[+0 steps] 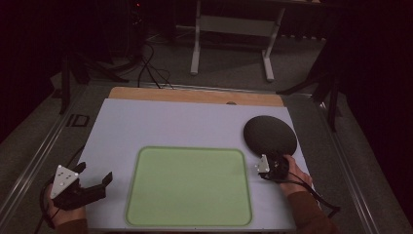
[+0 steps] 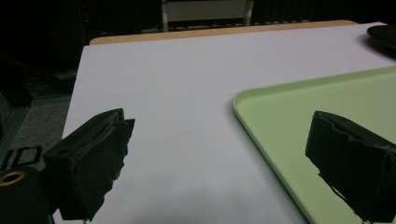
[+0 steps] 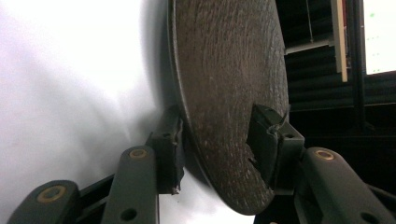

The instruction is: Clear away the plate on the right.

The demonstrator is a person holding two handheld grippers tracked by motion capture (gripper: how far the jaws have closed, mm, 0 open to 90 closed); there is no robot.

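1. On the right side of the white table (image 1: 160,122), the dark round plate (image 1: 270,135) sat near the far right corner, close to the table's right edge.
2. At the plate's near edge, the right gripper (image 1: 271,163) had one jaw above the rim and one jaw below it.
3. From the right gripper view, the plate (image 3: 224,93) stood between the two jaws with the rim deep inside; the jaws were part way closed around it, but I could not tell if both pads pressed on it.
4. Near the front left corner of the table, the left gripper (image 1: 95,176) hung with its jaws wide apart and nothing between them.
5. Across the front middle of the table, the green tray (image 1: 190,217) lay flat with nothing on it, its raised rim close to the table's front edge.
6. Between the plate and the tray's right corner there was just a thin strip of bare table.
7. Behind the tray, the white table was bare all the way to the wooden strip (image 1: 195,95) at the far edge.
8. From the left gripper view, the tray's rounded corner (image 2: 240,100) sat between the open jaws, with bare table to its left.
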